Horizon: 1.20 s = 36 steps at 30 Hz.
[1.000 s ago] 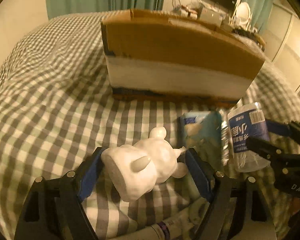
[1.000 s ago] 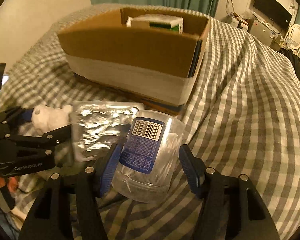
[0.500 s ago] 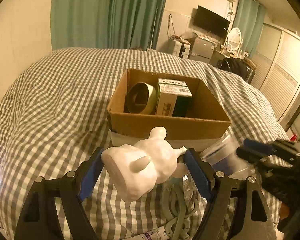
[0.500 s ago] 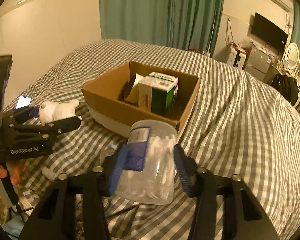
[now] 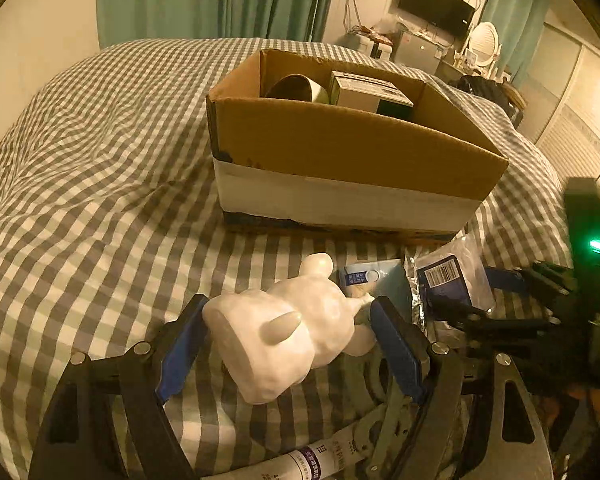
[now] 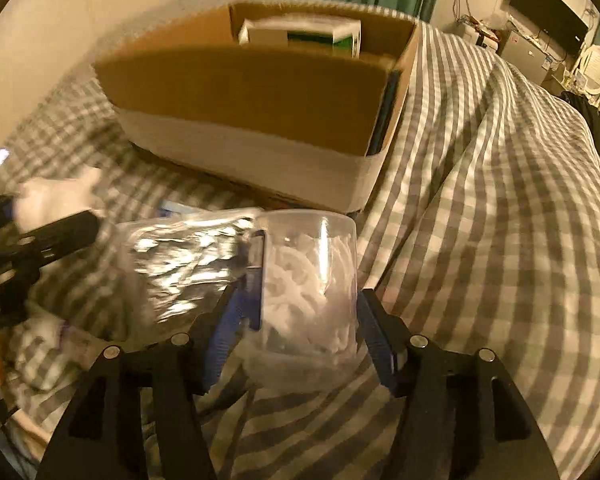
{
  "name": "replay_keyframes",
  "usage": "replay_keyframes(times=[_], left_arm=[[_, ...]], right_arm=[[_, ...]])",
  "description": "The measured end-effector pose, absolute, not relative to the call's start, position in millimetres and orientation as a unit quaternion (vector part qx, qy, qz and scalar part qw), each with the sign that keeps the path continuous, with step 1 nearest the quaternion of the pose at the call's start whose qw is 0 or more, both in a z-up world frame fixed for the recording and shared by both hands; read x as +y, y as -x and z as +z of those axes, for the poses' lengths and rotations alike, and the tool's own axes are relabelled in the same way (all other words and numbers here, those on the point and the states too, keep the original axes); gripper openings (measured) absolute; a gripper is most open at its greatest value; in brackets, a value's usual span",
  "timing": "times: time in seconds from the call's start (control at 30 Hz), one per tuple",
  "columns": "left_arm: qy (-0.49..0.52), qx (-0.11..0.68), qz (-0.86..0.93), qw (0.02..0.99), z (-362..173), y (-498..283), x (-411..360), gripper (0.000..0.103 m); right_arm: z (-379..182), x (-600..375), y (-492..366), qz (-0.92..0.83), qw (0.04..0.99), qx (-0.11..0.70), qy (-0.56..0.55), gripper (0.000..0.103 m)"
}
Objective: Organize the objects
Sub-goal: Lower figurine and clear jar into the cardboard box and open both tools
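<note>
Evidently both loads are bound for the cardboard box beyond: the left gripper clamps a white bear figurine, the right gripper squeezes a clear cotton-swab tub, both short of its near wall.

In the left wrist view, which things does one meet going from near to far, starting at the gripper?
Left gripper with the white figurine → cardboard box on the checked bedcover → green curtains at the far wall.
</note>
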<state>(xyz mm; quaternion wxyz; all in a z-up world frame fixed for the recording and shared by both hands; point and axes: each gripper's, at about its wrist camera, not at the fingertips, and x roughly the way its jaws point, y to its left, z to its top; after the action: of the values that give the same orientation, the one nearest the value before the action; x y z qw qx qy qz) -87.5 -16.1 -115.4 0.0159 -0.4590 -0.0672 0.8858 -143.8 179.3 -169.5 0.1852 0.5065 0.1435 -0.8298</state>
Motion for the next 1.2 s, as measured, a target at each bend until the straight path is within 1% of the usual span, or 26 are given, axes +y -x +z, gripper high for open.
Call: replay_keyframes(times=[0.07, 0.13, 0.27, 0.4, 0.5, 0.63, 0.73, 0.9, 1.0, 1.2], left_arm=[[0.457, -0.067, 0.887, 0.016, -113, 86, -16, 0.083], [0.452, -0.065, 0.890, 0.016, -108, 83, -17, 0.083], [0.433, -0.061, 0.899, 0.019, -92, 78, -18, 0.083], [0.404, -0.066, 0.912, 0.033, -62, 80, -16, 0.083], [0.377, -0.061, 0.923, 0.045, -37, 87, -14, 0.083], [0.342, -0.051, 0.938, 0.038, -2, 119, -18, 0.083], [0.328, -0.038, 0.944, 0.029, 10, 145, -20, 0.083], [0.341, -0.038, 0.939, 0.026, 3, 189, -25, 0.083], [0.351, -0.048, 0.935, 0.029, -5, 209, -26, 0.083], [0.368, -0.044, 0.928, 0.030, -24, 231, -25, 0.084]], right_arm=[[-179, 172, 152, -0.822, 0.180, 0.154, -0.519, 0.064], [-185, 169, 160, -0.815, 0.181, 0.152, -0.530, 0.062], [-166, 180, 147, -0.834, 0.207, 0.116, -0.498, 0.062], [-123, 193, 123, -0.860, 0.230, 0.093, -0.446, 0.062], [-74, 194, 116, -0.883, 0.240, 0.095, -0.392, 0.062], [-29, 180, 128, -0.901, 0.245, 0.103, -0.343, 0.062], [-9, 170, 144, -0.909, 0.240, 0.101, -0.324, 0.062], [1, 160, 177, -0.914, 0.236, 0.084, -0.320, 0.062], [-5, 161, 194, -0.912, 0.230, 0.075, -0.331, 0.062], [-22, 162, 215, -0.909, 0.220, 0.072, -0.347, 0.062]])
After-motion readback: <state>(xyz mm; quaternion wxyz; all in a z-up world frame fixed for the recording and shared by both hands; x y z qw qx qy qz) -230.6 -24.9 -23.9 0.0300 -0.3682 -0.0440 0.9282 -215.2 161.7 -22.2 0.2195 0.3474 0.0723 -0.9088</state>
